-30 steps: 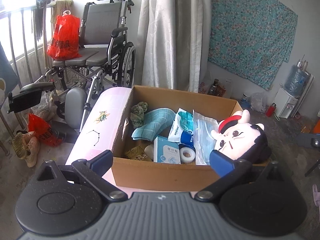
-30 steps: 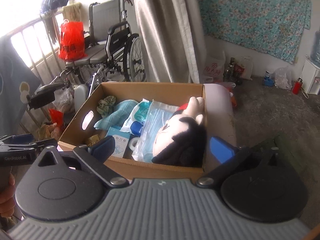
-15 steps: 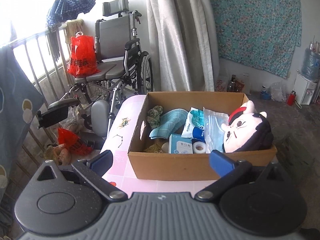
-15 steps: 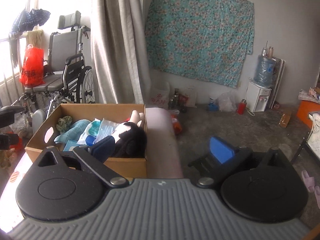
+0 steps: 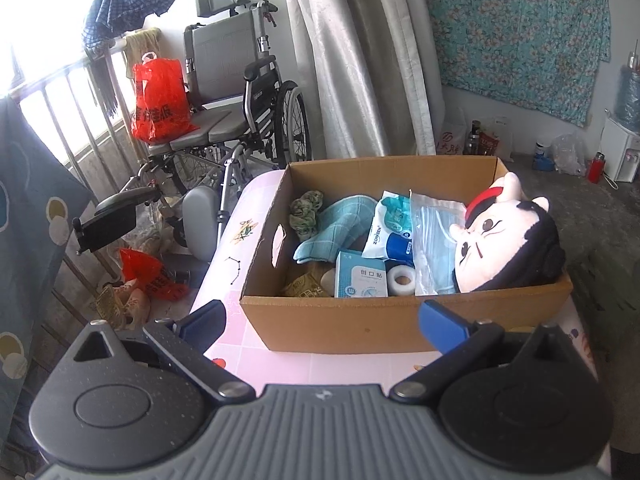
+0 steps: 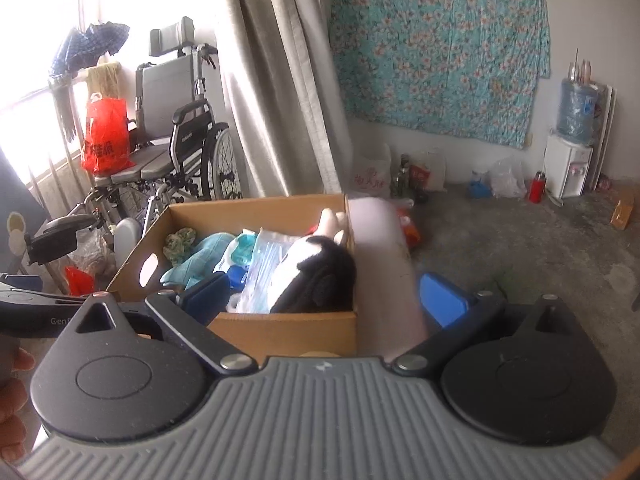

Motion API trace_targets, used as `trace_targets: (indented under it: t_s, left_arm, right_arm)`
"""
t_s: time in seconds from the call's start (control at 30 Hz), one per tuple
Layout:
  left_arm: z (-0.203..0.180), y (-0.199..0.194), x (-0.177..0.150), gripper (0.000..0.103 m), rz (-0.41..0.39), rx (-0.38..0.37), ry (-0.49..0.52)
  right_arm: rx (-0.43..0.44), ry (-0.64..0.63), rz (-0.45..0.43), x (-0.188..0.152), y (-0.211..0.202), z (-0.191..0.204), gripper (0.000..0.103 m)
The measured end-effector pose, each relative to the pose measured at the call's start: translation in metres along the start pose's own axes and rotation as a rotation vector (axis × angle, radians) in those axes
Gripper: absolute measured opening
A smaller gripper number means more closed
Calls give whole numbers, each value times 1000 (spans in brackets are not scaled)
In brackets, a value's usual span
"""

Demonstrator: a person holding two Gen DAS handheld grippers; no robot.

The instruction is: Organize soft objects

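A cardboard box [image 5: 400,330] stands on a pink table [image 5: 248,344]. Inside lie a plush doll head [image 5: 508,240] at the right, a teal cloth [image 5: 340,228], a green crumpled cloth [image 5: 306,216], a wipes pack [image 5: 394,224], a bag of masks [image 5: 434,248], a small blue box [image 5: 360,280] and a tape roll [image 5: 402,278]. My left gripper [image 5: 323,326] is open and empty, just short of the box's near wall. My right gripper [image 6: 326,296] is also open and empty, in front of the box [image 6: 280,328], with the plush doll [image 6: 316,276] past its fingers.
A wheelchair [image 5: 236,120] with a red bag [image 5: 160,104] stands behind the table by the window rail. Curtains [image 5: 360,60] hang behind the box. Concrete floor [image 6: 520,248] spreads to the right, with a water dispenser [image 6: 572,152] by the wall. A hand [image 6: 12,400] holds the left gripper.
Both grippers have drawn back from the box and stayed open. The right wrist view swung right, then partly back toward the box. The box's contents lie as before.
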State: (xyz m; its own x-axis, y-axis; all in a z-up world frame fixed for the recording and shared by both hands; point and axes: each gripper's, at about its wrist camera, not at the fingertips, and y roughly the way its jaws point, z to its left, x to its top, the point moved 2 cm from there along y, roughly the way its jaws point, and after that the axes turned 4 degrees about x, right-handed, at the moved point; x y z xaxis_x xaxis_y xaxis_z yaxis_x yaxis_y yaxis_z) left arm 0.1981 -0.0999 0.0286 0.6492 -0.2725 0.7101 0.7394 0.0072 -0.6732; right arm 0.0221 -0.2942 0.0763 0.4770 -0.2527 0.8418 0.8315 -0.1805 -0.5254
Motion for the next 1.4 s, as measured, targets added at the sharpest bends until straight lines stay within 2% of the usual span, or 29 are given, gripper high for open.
trace_targets:
  t_s: [0.2, 0.37, 0.57, 0.87, 1.4]
  left_arm:
    - [6, 15, -1, 103, 20, -32, 1]
    - [9, 27, 2, 103, 33, -54, -10]
    - [12, 37, 2, 103, 49, -73, -24]
    - [12, 42, -1, 103, 64, -84, -26]
    - [13, 39, -6, 103, 81, -88, -28]
  right_arm:
    - [51, 24, 136, -8, 58, 28, 102]
    - [71, -2, 169, -9, 85, 51, 102]
    - [54, -40, 199, -10, 108, 66, 102]
    - [29, -31, 223, -17, 122, 63, 102]
    - [13, -43, 227, -24, 112, 60, 102]
